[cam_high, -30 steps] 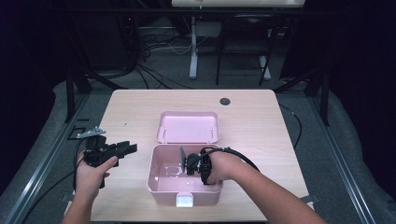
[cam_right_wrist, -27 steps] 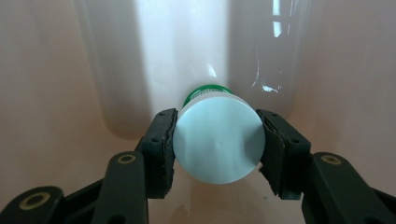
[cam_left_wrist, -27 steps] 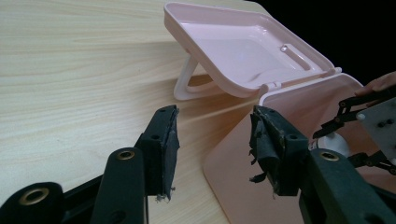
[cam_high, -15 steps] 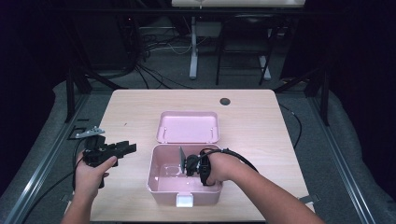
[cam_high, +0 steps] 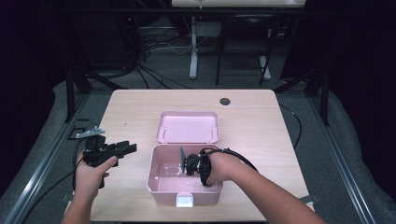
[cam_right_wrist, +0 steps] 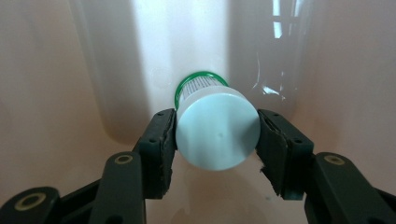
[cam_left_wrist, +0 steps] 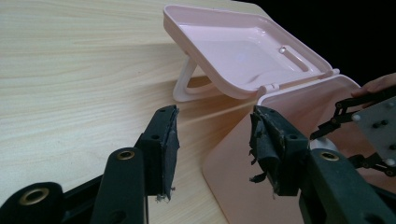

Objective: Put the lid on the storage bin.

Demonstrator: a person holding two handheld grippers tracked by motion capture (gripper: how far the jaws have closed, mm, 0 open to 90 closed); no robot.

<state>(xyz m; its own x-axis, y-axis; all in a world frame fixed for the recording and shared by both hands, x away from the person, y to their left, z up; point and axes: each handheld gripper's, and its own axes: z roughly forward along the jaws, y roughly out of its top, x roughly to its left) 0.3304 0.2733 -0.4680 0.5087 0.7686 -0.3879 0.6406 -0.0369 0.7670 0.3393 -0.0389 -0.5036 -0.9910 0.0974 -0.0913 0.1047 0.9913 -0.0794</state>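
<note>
The right gripper point(cam_right_wrist: 215, 135) is down inside the pink box point(cam_high: 161, 184), low in the middle of the high view. Its jaws sit on either side of a small bottle point(cam_right_wrist: 217, 128) with a pale cap and a green band, which lies centre frame in the right gripper view. They have just been opening slightly, and the pads look to be against the cap's sides, though I cannot be sure they press. The left gripper point(cam_left_wrist: 212, 140) waits at the lower left of the high view, jaws apart on nothing, just beside the box wall.

As I judge it, the round cap could roll or slip out of so light a hold and knock against the box's wall. The open lid point(cam_high: 188, 126) could also snag a hand lifting out.

The bottle's label is unreadable, its far end is hidden, and the hand covers it from above.
</note>
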